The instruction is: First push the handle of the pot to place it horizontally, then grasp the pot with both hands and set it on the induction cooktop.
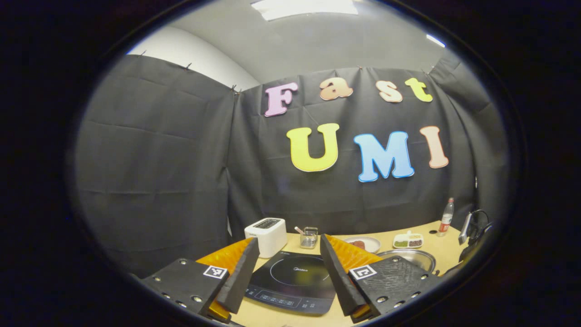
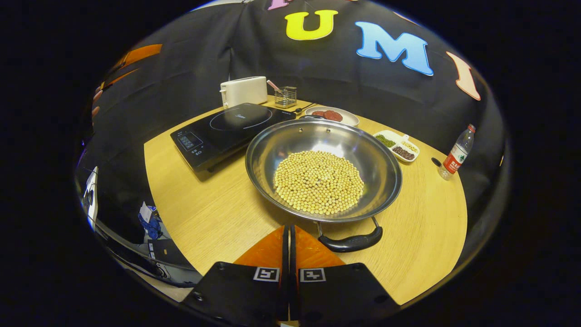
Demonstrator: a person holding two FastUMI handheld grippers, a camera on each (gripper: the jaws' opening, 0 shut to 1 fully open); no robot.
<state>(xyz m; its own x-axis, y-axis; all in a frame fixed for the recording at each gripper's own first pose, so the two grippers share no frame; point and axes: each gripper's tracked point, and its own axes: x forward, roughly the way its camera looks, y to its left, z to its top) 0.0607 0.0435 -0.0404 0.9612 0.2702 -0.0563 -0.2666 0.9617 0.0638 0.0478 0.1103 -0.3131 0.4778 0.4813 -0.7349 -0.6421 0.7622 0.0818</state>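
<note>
Your right gripper (image 2: 289,236) has its fingers pressed together with nothing between them, low over the round wooden bench (image 2: 218,204) just beside the black loop handle (image 2: 350,242) of the wide steel pot (image 2: 323,169), which sits on the bench right of the black induction cooktop (image 2: 227,129), near it but apart. Your left gripper (image 1: 286,272) is held higher, its fingers spread wide and empty, with the cooktop (image 1: 292,281) seen between them. The pot carries a heap of pale soybeans (image 2: 318,181); a sharp shove on the handle could slosh them over the low rim, and a push off the handle's middle may slide the whole pot toward the white sectioned dish of beans (image 2: 399,145) or the plastic bottle (image 2: 456,154) instead of turning it. A far handle is hard to make out behind the rim, and the pot is cut off in the left gripper view, so judge your two-handed grip carefully.
</note>
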